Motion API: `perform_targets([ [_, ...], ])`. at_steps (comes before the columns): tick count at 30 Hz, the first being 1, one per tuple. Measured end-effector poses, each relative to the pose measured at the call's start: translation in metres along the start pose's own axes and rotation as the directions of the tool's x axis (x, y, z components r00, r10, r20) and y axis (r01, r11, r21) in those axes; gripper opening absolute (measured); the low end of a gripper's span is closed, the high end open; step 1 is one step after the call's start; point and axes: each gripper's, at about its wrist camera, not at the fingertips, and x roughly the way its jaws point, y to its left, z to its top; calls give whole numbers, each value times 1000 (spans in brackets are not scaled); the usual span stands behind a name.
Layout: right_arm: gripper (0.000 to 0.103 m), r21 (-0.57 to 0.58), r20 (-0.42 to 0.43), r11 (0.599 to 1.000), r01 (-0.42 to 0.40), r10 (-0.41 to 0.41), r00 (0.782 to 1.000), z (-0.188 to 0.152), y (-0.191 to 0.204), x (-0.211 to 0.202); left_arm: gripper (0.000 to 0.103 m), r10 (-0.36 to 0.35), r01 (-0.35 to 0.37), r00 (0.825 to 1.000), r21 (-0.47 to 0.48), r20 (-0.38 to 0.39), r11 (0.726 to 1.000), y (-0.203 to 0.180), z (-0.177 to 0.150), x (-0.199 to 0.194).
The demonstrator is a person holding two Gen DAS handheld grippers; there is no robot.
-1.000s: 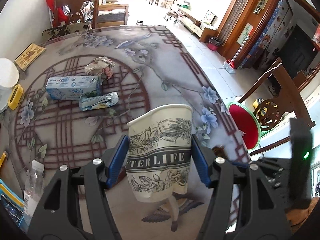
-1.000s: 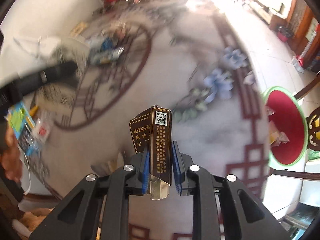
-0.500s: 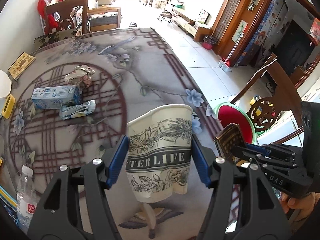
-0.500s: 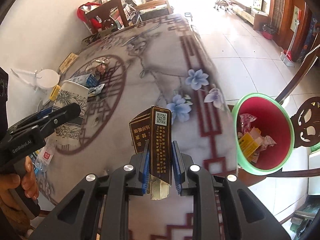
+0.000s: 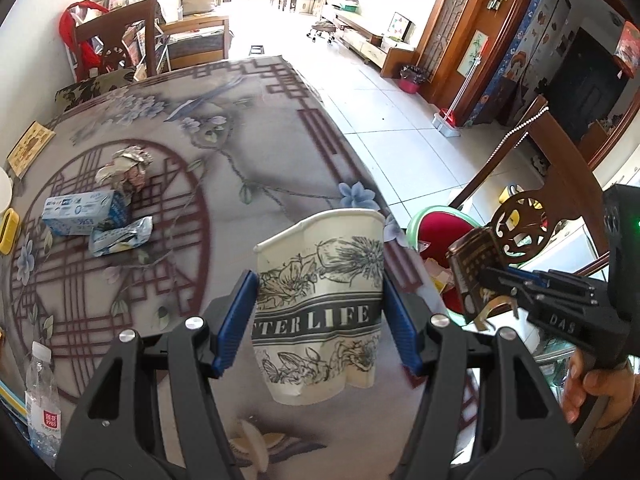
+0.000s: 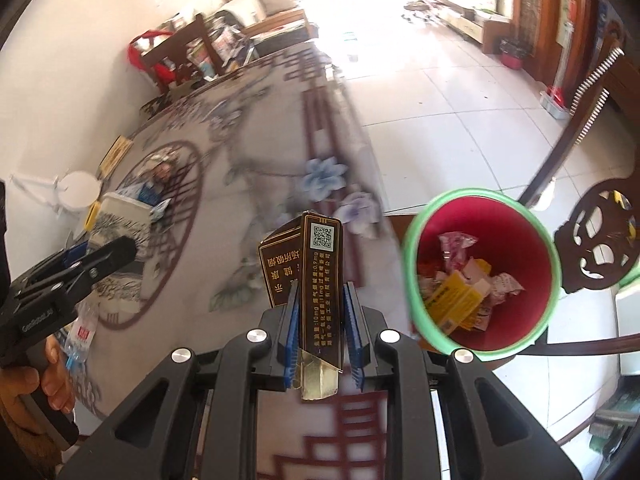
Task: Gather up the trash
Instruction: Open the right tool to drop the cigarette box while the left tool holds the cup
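My left gripper [image 5: 318,316] is shut on a crumpled paper cup [image 5: 320,280] printed with flowers, held above the table near its right edge. My right gripper [image 6: 320,320] is shut on a dark brown cigarette pack [image 6: 316,272] with a QR code, just left of a red bin [image 6: 480,272] with a green rim that holds wrappers. In the left wrist view the right gripper [image 5: 496,280] and its pack [image 5: 476,264] hang beside the bin [image 5: 436,224]. A blue tissue pack [image 5: 80,208], a flat wrapper [image 5: 120,236] and crumpled paper [image 5: 124,168] lie on the table.
The table [image 5: 248,152] carries a flowered cloth. A water bottle [image 5: 42,404] stands at its near left. A carved wooden chair [image 6: 600,240] stands right behind the bin, another chair [image 5: 116,44] at the table's far end. Tiled floor [image 6: 440,100] lies to the right.
Both grippers have moved right toward the table's edge with their loads. The red bin has come closer in both views, and the right gripper has entered the left wrist view.
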Motion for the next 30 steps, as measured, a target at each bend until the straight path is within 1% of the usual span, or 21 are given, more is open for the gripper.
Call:
perform_targets([
  [4, 20, 60, 16, 997, 39, -40, 999, 7, -35, -5, 60, -11, 11, 1000, 17, -10, 1000, -14, 7, 10],
  [9, 20, 148, 19, 985, 91, -95, 995, 11, -83, -9, 60, -42, 44, 999, 54, -29, 998, -40, 22, 28],
  [15, 23, 239, 3, 963, 125, -130, 992, 12, -130, -4, 60, -74, 78, 997, 140, -38, 987, -76, 40, 43],
  [16, 25, 257, 3, 958, 130, -135, 991, 12, -136, -3, 60, -78, 83, 996, 158, -40, 984, -83, 42, 45],
  [17, 35, 269, 4, 954, 130, -136, 991, 13, -141, -3, 60, -81, 87, 996, 170, -41, 982, -87, 43, 46],
  [18, 49, 281, 8, 951, 128, -136, 991, 14, -145, -3, 60, -86, 93, 995, 185, -44, 978, -92, 45, 49],
  [19, 53, 295, 17, 947, 129, -140, 990, 14, -149, -5, 60, -92, 100, 995, 203, -47, 974, -99, 48, 52],
  [21, 54, 305, 27, 944, 130, -145, 989, 14, -155, -7, 60, -104, 114, 993, 227, -56, 967, -111, 51, 57],
  [24, 56, 323, 31, 935, 147, -166, 986, 13, -165, -10, 60, -142, 155, 987, 263, -68, 952, -129, 57, 64],
  [26, 58, 340, 30, 928, 155, -176, 984, 12, -171, -12, 60, -167, 181, 983, 285, -73, 941, -143, 60, 67],
  [30, 58, 379, 25, 910, 170, -194, 981, 5, -184, -17, 60, -206, 222, 975, 337, -83, 915, -170, 62, 75],
])
